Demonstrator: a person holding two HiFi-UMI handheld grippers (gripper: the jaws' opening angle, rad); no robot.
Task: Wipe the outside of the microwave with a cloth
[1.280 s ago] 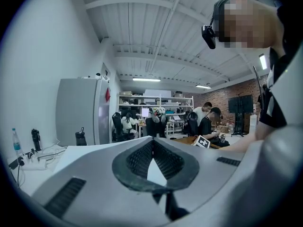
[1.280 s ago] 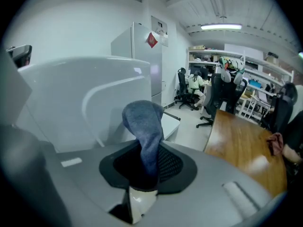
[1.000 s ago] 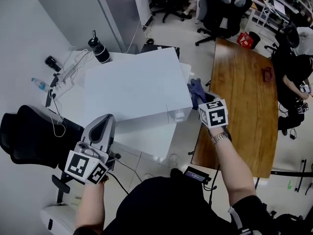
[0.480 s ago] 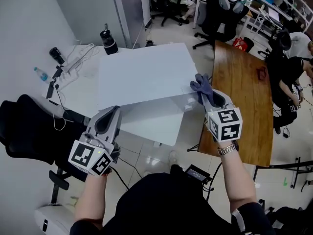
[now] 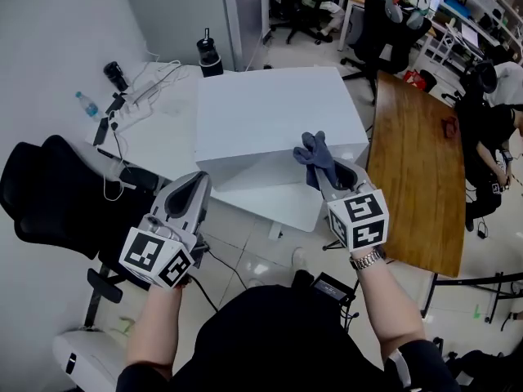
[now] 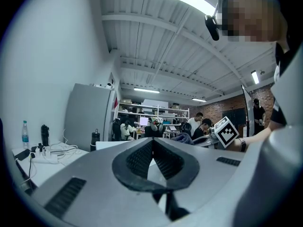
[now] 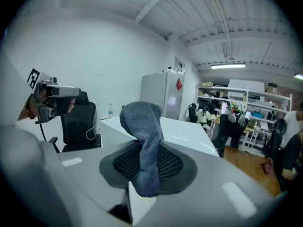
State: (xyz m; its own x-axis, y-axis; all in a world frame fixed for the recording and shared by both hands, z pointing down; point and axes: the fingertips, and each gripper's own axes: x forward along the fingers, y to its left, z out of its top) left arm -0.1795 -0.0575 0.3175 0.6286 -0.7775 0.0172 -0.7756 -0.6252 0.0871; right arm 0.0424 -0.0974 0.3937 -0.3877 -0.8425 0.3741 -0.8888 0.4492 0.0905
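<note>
Right now the right gripper's (image 5: 325, 176) fingers are clamped on a blue-grey cloth (image 7: 141, 122), whose bunched free end stands up past the tips. The left gripper's (image 6: 152, 145) fingers are pressed together with nothing between them. It is held out level, low in front of the counter's (image 5: 163, 149) left part and well apart from the work. In the head view the cloth lies over the front top edge of the white microwave (image 5: 274, 113), near its right corner. Whether it touches the casing there I cannot tell. The microwave sits on the white counter, with cables and a dark bottle (image 5: 208, 55) behind it and a black office chair (image 5: 49, 194) off to the left. The step in hand looks like carrying the cloth to a fresh face of the casing. The next move would call for pressing the loose end flat on the panel and sweeping along it without slackening the grip. A second ago the cloth was lower, beside the microwave's right side. Since then the right gripper has come up and round to the front edge, while the left has drifted sideways at about the same height.
</note>
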